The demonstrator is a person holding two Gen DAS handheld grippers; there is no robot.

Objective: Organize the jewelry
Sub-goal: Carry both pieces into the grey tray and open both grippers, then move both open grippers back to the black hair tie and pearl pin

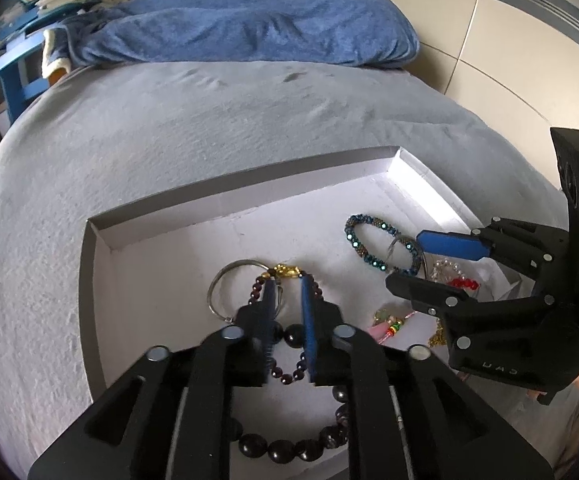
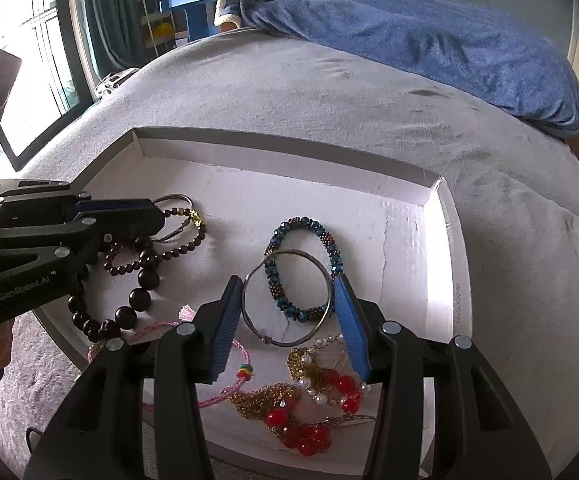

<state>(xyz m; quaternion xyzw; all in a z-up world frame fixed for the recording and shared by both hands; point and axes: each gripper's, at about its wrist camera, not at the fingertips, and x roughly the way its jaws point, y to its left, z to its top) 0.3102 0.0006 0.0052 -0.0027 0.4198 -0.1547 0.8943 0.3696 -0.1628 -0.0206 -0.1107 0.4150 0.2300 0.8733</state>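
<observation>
Left gripper [image 1: 287,282] slightly apart over the garnet bead bracelet [image 1: 289,376], pads not pressing it. Right gripper [image 2: 289,292] apart, straddling the silver bangle [image 2: 287,300] and blue beaded bracelet [image 2: 303,268] (no clamp). All jewelry lies in the white tray [image 2: 445,240] on the bed [image 1: 209,128].

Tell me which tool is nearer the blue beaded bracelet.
Right. The right tool straddles the blue beaded bracelet and a silver bangle, jaws open around them. The left tool sits apart over the dark bead bracelets at the tray's other side.
</observation>
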